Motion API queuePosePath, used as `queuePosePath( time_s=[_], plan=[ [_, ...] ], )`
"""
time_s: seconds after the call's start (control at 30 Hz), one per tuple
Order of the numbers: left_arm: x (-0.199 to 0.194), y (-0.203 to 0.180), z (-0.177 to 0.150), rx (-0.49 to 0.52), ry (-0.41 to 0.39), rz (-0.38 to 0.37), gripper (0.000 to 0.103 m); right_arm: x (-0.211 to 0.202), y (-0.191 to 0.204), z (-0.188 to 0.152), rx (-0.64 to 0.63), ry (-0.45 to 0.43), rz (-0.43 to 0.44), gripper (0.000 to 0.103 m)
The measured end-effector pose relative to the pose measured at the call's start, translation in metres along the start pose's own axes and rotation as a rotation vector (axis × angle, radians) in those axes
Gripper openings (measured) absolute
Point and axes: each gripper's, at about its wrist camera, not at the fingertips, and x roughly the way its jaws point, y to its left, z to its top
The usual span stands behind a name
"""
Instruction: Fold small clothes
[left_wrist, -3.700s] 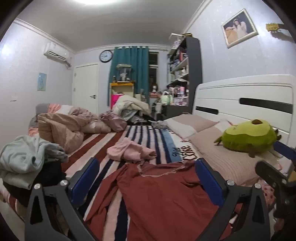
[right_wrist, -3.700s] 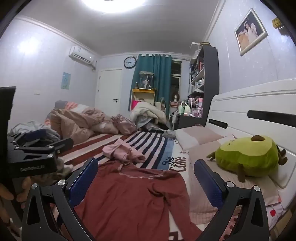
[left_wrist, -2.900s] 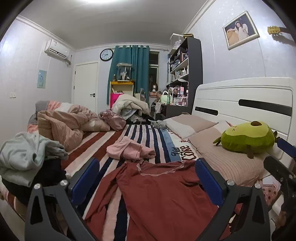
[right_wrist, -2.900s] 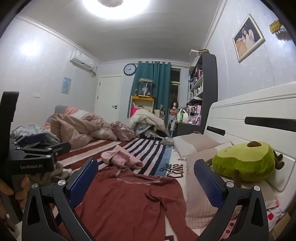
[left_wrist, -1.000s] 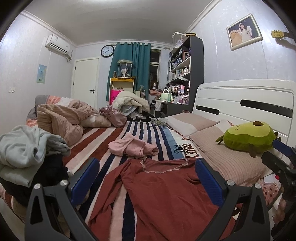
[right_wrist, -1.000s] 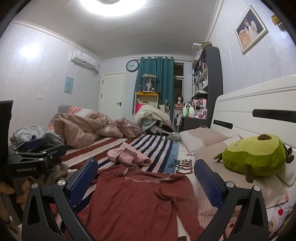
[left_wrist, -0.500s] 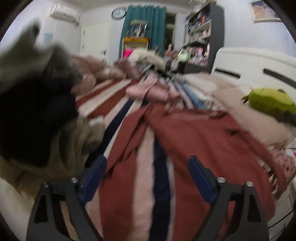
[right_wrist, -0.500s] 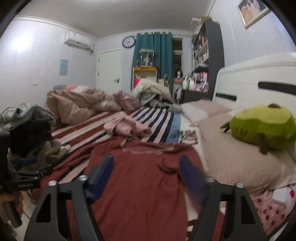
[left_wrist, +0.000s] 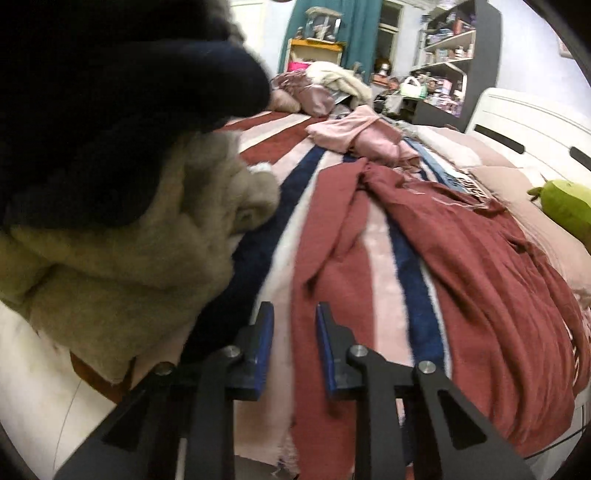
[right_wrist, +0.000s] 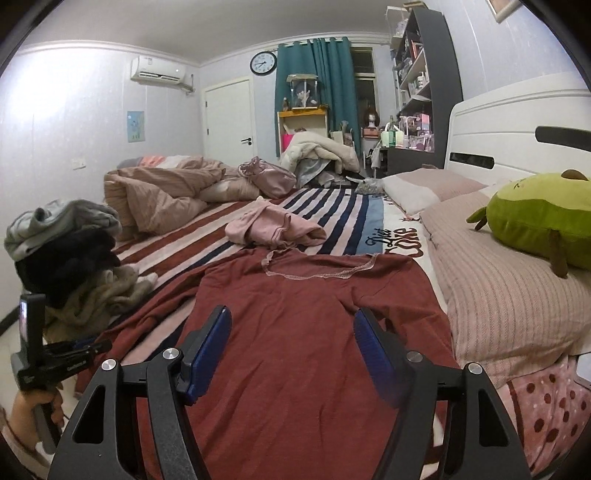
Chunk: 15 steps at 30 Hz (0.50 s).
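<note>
A dark red long-sleeved top (right_wrist: 306, 325) lies spread face up on the striped bed cover, neckline away from me; it also shows in the left wrist view (left_wrist: 480, 266). My left gripper (left_wrist: 293, 332) is low at the bed's near left edge, its jaws narrowed around the end of the top's left sleeve (left_wrist: 317, 280), with a small gap still between them. My right gripper (right_wrist: 293, 345) hovers over the top's lower body, half open and empty. A crumpled pink garment (right_wrist: 275, 225) lies beyond the neckline.
A pile of grey, black and beige clothes (right_wrist: 70, 258) sits at the left bed edge, close to my left gripper. Striped pillows (right_wrist: 495, 288) and a green avocado plush (right_wrist: 539, 218) lie on the right. A bunched quilt (right_wrist: 162, 192) lies at the far left.
My left gripper dropped to the bed's left edge beside the clothes pile and its jaws narrowed around the red sleeve. My right gripper lowered over the top and its jaws partly closed.
</note>
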Motion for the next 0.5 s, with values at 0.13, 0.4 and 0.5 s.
queuePosePath(
  time_s=[0.13,0.4,0.5],
  plan=[
    [0.007,0.000,0.000,0.015,0.019,0.011,0.028,0.000,0.000,0.000,0.012,-0.006,0.028,0.065],
    [0.010,-0.020,0.010,0.081,0.013,0.013,0.001,0.009,-0.004,-0.005,0.050,0.018,0.057,0.065],
    [-0.014,-0.029,0.030,0.072,-0.063,-0.032,0.000,0.008,-0.010,-0.007,0.073,0.008,0.068,0.065]
  ],
)
